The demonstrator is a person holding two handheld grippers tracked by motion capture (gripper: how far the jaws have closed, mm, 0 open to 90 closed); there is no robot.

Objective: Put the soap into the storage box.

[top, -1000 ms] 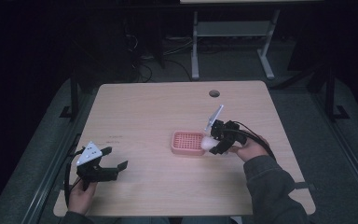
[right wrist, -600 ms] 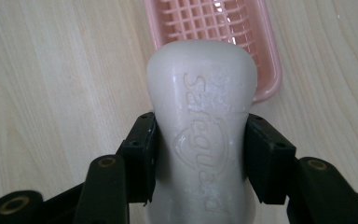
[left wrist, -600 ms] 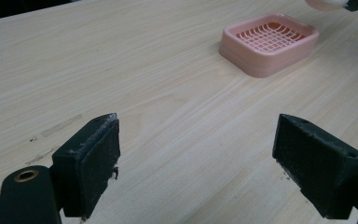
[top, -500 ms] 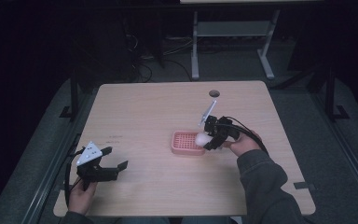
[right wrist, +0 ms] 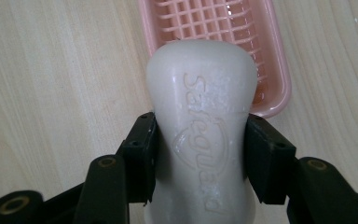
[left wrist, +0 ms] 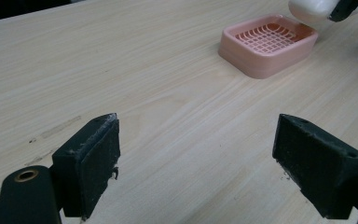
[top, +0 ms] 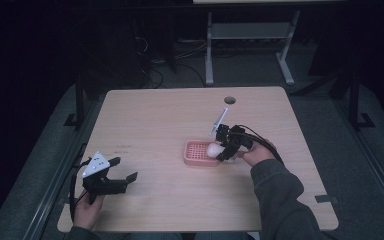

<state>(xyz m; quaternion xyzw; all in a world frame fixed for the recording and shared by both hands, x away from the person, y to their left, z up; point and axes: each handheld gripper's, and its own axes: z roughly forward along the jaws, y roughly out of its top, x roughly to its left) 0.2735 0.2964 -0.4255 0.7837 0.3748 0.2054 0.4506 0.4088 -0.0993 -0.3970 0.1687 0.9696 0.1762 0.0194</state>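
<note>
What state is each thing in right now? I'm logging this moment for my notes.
soap bar: white, clamped, held above the dish.
soap dish: pink, empty, flat on the table.
right gripper: shut on the soap bar.
left gripper: open, holding nothing, low over the table.
</note>
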